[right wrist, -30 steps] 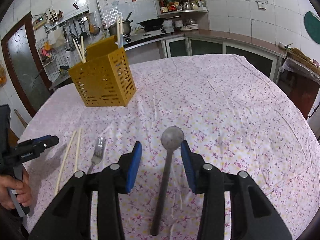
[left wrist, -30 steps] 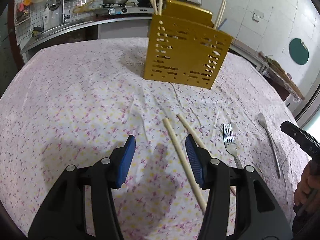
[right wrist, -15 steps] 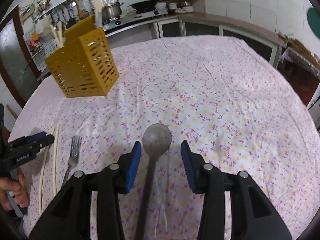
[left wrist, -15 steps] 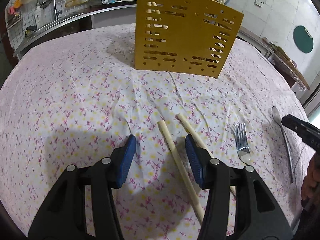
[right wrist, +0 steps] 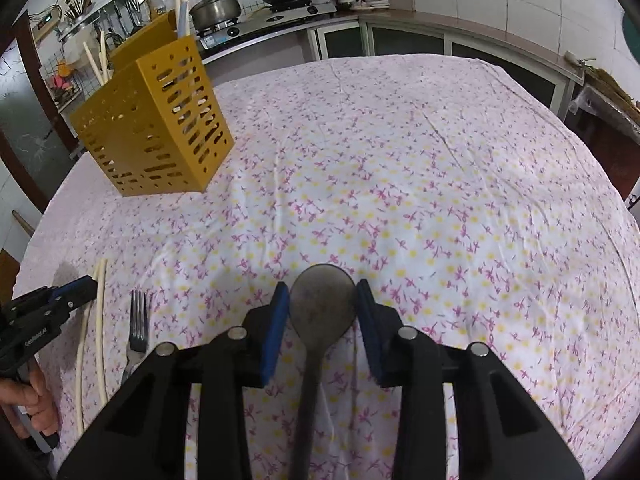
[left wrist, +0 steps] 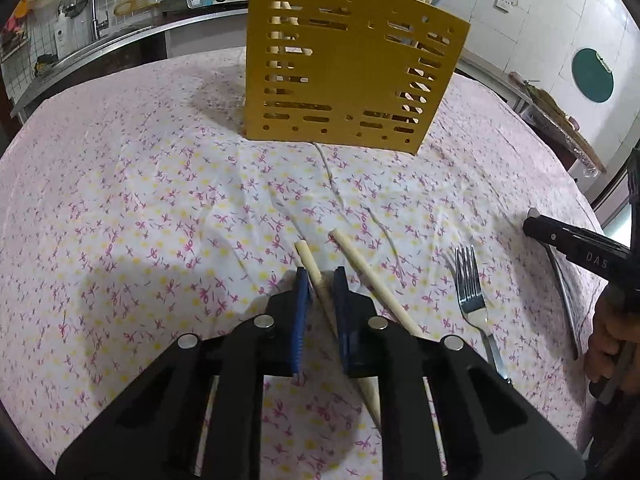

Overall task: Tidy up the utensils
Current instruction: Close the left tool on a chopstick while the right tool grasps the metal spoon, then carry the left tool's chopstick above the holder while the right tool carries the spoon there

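Two pale chopsticks lie side by side on the flowered cloth. My left gripper (left wrist: pixel 320 276) has its blue pads on either side of the left chopstick (left wrist: pixel 308 258), and its jaws are closing onto it; the other chopstick (left wrist: pixel 368 272) lies just to its right. A steel fork (left wrist: pixel 470 284) rests further right. My right gripper (right wrist: pixel 322 292) straddles the bowl of a steel spoon (right wrist: pixel 322 308); its jaws are closing, with thin gaps still showing beside the bowl. The yellow slotted utensil holder (left wrist: pixel 344 76) stands upright beyond, with chopsticks sticking out of it.
In the right wrist view the holder (right wrist: pixel 156 128) stands at the far left, and the fork (right wrist: pixel 138 320) and the chopsticks (right wrist: pixel 100 320) lie at the near left beside the left gripper (right wrist: pixel 86 286). A kitchen counter with a pot and a stove lies behind the table.
The left gripper has moved forward over the left chopstick and narrowed its jaws around it. The right gripper has slid forward along the spoon to its bowl and narrowed a little.
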Demonstrator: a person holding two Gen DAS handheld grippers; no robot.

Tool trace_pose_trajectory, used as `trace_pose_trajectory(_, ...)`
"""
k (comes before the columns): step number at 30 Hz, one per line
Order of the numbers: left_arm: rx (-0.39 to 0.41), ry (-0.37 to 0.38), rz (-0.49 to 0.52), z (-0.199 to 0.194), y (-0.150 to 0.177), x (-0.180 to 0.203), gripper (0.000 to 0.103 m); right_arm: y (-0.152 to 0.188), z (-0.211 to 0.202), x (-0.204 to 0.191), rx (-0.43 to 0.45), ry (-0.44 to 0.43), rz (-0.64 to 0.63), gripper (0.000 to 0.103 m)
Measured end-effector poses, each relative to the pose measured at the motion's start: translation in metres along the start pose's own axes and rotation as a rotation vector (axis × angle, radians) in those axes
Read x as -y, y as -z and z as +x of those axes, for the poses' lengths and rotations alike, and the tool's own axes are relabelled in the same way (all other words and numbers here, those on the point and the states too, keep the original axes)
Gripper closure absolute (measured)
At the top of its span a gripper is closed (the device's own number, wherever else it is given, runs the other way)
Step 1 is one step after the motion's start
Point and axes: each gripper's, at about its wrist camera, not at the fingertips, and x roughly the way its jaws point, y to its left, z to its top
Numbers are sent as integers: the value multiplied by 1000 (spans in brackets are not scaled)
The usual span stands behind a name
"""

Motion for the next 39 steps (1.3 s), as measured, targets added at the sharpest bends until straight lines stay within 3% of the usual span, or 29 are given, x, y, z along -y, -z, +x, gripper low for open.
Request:
trace_pose_trajectory(5,-16,15,0,4,-6,-3,93,0,-3,1,4,-8,5,68)
trace_pose_trajectory(13,-76,-34,88,16,-23,7,91,-1,-1,-4,4,-14,1,68)
trace_pose_trajectory(19,-69,-25,47,16,-24,4,96,-1,-4,-4,14,-17,5,68)
trace_pose_trajectory(24,1,28,20,-6,-18,-3,99,-5,-25,-5,70,-39,-6,68)
trace_pose_trajectory(39,196,63,-3,-78,-33,-5,99,-22,-87,-22,261,-107,-23,68)
